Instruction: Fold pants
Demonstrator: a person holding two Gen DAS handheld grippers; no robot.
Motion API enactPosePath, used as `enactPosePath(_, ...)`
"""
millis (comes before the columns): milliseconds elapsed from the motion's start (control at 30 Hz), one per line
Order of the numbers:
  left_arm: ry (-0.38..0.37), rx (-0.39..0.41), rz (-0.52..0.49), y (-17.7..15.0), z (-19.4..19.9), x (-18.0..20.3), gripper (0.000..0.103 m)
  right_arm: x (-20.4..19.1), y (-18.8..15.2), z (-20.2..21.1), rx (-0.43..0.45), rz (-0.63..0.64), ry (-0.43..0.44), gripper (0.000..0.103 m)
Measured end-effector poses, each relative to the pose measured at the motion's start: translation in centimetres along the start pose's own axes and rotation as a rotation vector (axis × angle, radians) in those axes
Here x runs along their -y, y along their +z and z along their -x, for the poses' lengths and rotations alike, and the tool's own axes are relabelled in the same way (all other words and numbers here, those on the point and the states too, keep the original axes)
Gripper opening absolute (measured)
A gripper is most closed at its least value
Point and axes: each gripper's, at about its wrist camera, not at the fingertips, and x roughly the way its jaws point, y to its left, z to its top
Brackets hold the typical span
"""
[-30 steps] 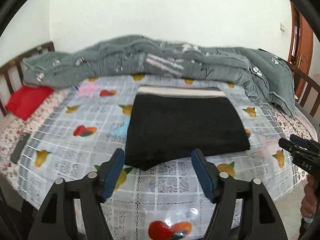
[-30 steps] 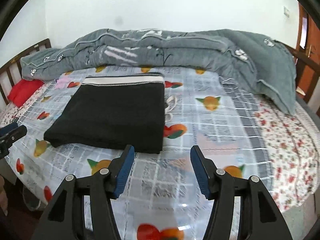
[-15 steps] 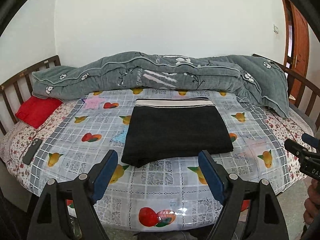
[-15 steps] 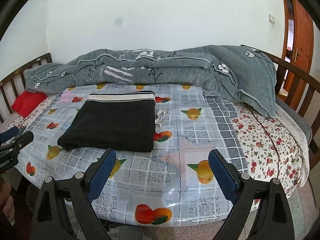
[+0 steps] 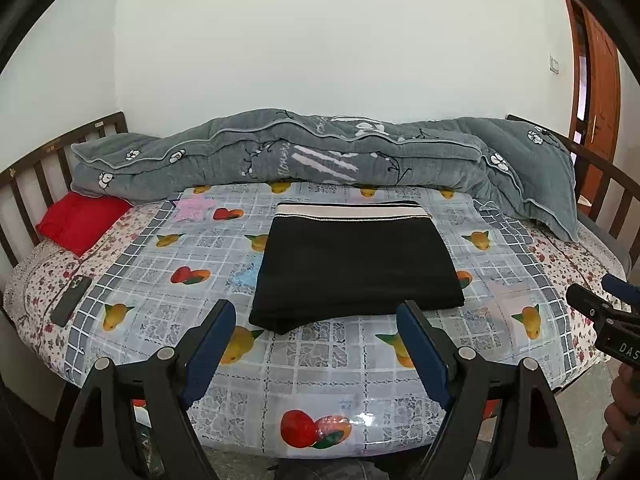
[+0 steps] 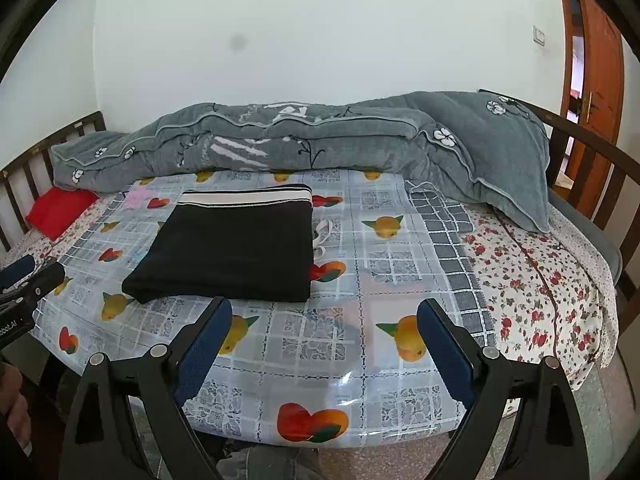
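Observation:
The black pants lie folded into a flat rectangle on the bed, white-striped waistband at the far edge; they also show in the right wrist view. A white drawstring pokes out at their right side. My left gripper is open and empty, held back from the bed's near edge, in front of the pants. My right gripper is open and empty, back from the bed edge, to the right of the pants. Each gripper shows at the edge of the other's view.
The bed has a fruit-print plastic sheet. A rolled grey quilt lies along the far side. A red pillow and a dark phone lie at the left. Wooden rails flank the bed; a door stands at the right.
Both grippers have pulled back and up from the pants to beyond the bed's near edge and have opened wider. The pants have not moved.

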Motion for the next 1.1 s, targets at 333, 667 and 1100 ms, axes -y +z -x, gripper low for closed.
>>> enactPosePath(333,-0.007,0.000,-0.006,-0.08,0.31,0.52,0.082,0.07,0.00,0.42,-0.003,-0.007,-0.006,0.092)
enactPosePath(667,-0.009,-0.001,-0.005,-0.09,0.40,0.64,0.082,0.10,0.09,0.52,-0.002,-0.007,-0.007,0.092)
enactPosePath(1100,-0.012,-0.001,-0.006,-0.06,0.55,0.89,0.082,0.00,0.15,0.70,0.001,-0.011,-0.006,0.092)
